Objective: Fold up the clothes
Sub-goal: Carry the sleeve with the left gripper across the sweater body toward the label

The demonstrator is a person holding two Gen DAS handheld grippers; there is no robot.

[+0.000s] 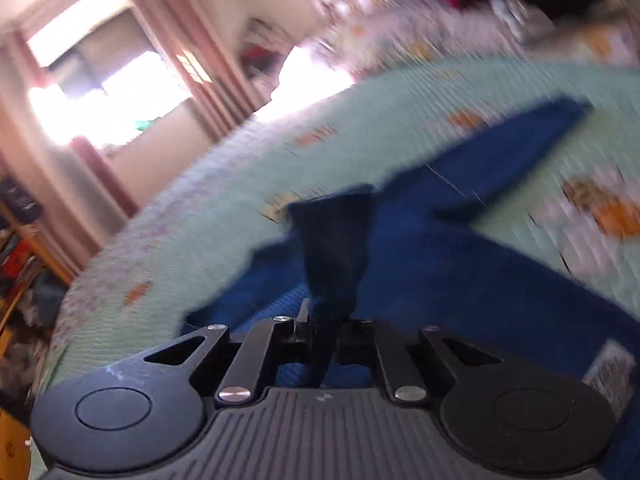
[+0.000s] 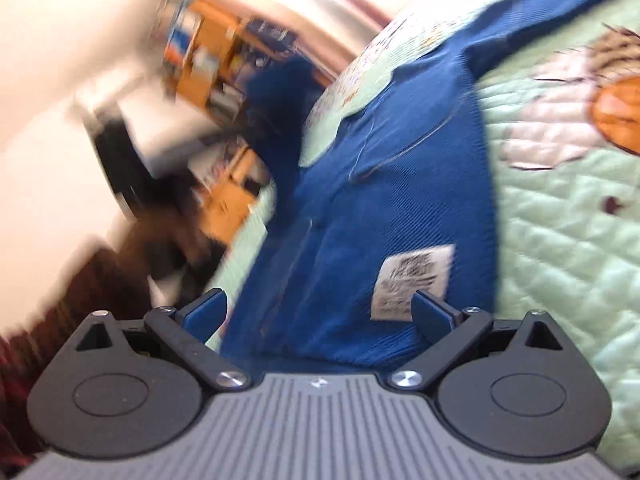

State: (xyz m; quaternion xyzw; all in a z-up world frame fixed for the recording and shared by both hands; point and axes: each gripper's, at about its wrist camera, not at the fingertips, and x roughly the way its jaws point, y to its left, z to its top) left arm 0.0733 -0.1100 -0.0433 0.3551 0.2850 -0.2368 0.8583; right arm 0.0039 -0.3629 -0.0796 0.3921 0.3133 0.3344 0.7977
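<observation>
The left wrist view looks down close over the blue sweater (image 1: 420, 248) on the mint quilt (image 1: 208, 216), facing a window (image 1: 100, 88) at ten o'clock. The right wrist view sits near the sweater's label (image 2: 412, 280), shelves (image 2: 208, 60) at ten o'clock. Both share sweater and quilt.

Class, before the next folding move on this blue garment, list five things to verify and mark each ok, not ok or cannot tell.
1. Left hand-held gripper shut on dark blue fabric: ok.
2. Right hand-held gripper open, nothing between its fingers: ok.
3. Blue garment lying on the green quilt: ok.
4. White care label showing near the right hand-held gripper: ok.
5. Sleeve spread flat on the quilt: ok.
6. Which part of the garment the left one holds: cannot tell, blurred.
</observation>
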